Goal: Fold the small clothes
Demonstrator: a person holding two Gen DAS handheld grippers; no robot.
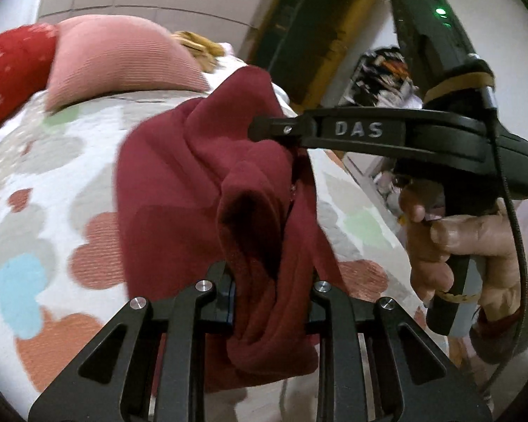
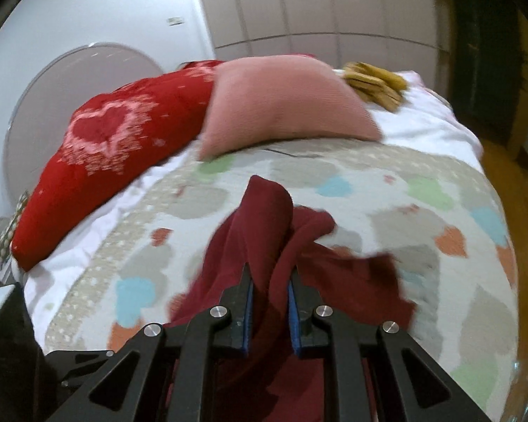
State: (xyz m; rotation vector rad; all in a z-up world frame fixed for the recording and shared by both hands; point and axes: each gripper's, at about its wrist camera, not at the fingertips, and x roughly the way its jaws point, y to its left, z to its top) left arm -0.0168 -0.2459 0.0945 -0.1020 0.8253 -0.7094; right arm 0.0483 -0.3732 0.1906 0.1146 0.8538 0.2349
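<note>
Both grippers are clamped on one dark red garment (image 1: 179, 190). The left gripper (image 1: 272, 302) has a bunched fold of it pinched between its pads. The right gripper (image 2: 270, 311) pinches another fold, and in the left wrist view its black finger also shows biting the cloth higher up. The garment hangs between the two grips, lifted off the patterned bedspread (image 2: 387, 190), with its lower part draped down toward it.

Judgement on the step: this looks like a lift to spread the garment before folding. Done well, the two grips would be drawn apart until the held edge runs taut, then lowered so the hanging part lands flat on the bedspread rather than in a heap. Both grips hold bunched cloth, so which edge or corner each has is uncertain; motion blur makes this hard to confirm.

Surroundings, taken from the garment: beyond it, at the head of the bed, lies a pink pillow (image 2: 285, 102), with a red heart-patterned cushion (image 2: 112, 140) beside that and a yellow-brown item (image 2: 373, 84) at the pillow's far corner. All are well apart from the garment. The bedspread directly beneath shows no obstruction.
</note>
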